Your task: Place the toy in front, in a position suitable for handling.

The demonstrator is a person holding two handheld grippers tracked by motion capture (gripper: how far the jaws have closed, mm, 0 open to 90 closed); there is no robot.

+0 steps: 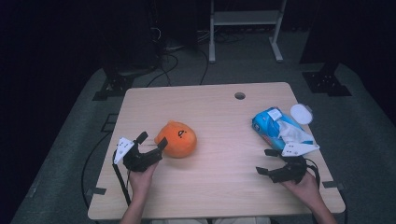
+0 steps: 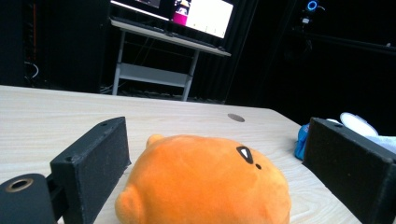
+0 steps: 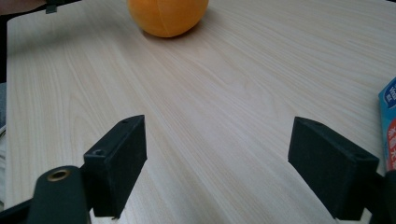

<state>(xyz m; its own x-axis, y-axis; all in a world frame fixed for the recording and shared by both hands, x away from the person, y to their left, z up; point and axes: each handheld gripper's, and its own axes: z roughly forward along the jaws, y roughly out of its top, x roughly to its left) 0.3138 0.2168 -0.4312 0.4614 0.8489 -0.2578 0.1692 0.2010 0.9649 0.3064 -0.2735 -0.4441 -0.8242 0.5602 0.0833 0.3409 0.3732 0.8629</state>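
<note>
An orange plush toy (image 1: 176, 138) with a small black face lies on the left half of the wooden table (image 1: 215, 186). My left gripper (image 1: 152, 140) rests just to its left, open, pointing at it. In the left gripper view the plush (image 2: 205, 182) sits between the two wide-apart jaws, with a gap on each side. My right gripper (image 1: 265, 161) rests near the table's front right, open with bare wood between its jaws (image 3: 224, 163). Beyond those jaws the plush (image 3: 168, 16) shows farther off.
A blue pack of wet wipes (image 1: 275, 126) with a tissue pulled out lies at the right, just beyond my right gripper, and a white round lid (image 1: 301, 113) sits beside it. A cable hole (image 1: 239, 95) is near the far edge. A white stand (image 1: 245, 18) is on the floor behind.
</note>
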